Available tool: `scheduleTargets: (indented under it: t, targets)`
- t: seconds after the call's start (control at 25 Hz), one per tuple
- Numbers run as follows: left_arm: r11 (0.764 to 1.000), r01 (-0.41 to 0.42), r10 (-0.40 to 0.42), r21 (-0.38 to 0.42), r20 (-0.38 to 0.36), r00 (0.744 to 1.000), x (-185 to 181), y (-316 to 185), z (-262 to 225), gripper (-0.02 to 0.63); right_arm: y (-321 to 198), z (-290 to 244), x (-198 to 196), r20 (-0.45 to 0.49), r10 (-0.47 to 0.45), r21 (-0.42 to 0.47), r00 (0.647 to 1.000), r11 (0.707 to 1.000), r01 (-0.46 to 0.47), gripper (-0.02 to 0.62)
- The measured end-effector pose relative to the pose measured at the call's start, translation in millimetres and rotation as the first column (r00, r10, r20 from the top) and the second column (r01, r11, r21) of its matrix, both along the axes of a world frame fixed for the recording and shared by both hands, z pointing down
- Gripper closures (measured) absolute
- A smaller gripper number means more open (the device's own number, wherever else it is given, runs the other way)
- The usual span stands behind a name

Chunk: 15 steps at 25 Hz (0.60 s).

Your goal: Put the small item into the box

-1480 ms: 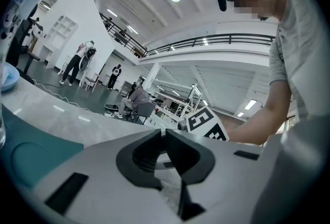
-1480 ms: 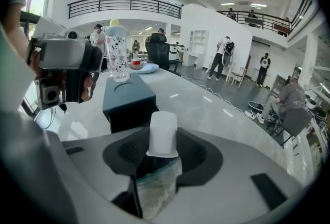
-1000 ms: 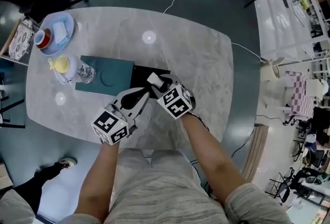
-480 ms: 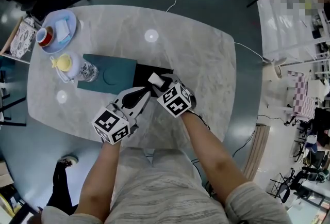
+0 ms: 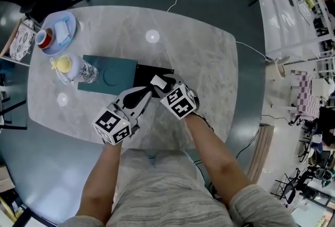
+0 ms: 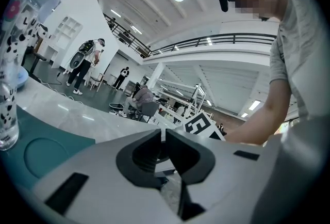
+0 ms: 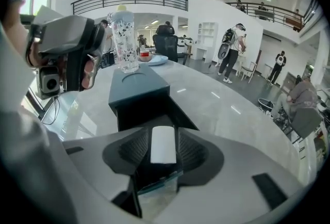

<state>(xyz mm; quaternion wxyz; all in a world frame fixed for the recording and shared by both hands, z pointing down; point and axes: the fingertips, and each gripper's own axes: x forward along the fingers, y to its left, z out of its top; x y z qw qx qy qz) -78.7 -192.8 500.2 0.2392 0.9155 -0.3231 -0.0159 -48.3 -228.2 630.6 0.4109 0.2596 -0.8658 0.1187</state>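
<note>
A small white item [image 5: 158, 81] [image 7: 163, 144] sits between the pads of my right gripper [image 5: 160, 84] [image 7: 164, 152], whose jaws are opening slightly while still touching it. It hangs just over the open black box [image 5: 152, 74] [image 7: 150, 112], at the box's near edge. The teal lid [image 5: 107, 75] [image 7: 138, 83] lies against the box's left side. My left gripper [image 5: 142, 96] [image 6: 163, 138] is shut and empty, its tips beside the right gripper at the box's near-left corner.
A patterned bottle [image 5: 85, 72] [image 7: 125, 37] stands on the teal lid's left end, with a yellow object [image 5: 62, 65] beside it. A blue plate [image 5: 57, 30] with a red cup sits at the table's far-left corner. Chairs and cables surround the marble table [image 5: 199, 58].
Both grippers stay in nearly the same place over the box. A passer-by at the lower left has left the head view.
</note>
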Motion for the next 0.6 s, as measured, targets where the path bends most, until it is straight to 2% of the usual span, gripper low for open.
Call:
scheduleTargets:
  t: [0.28,0.6]
  targets:
    - [1.0,-0.007,0.007,0.005,0.006,1.0,4.1,1.7,-6.5,0.583,3.8,-20.9,8.8,0.034,0.023,0.026,0.999,0.999,-0.024,0.403]
    - [1.0,-0.018,0.017,0.021,0.011,1.0,5.1,8.0,-16.3,0.583,17.6,-57.5,13.9,0.123,0.057,0.07,0.991,0.995,-0.066,0.408]
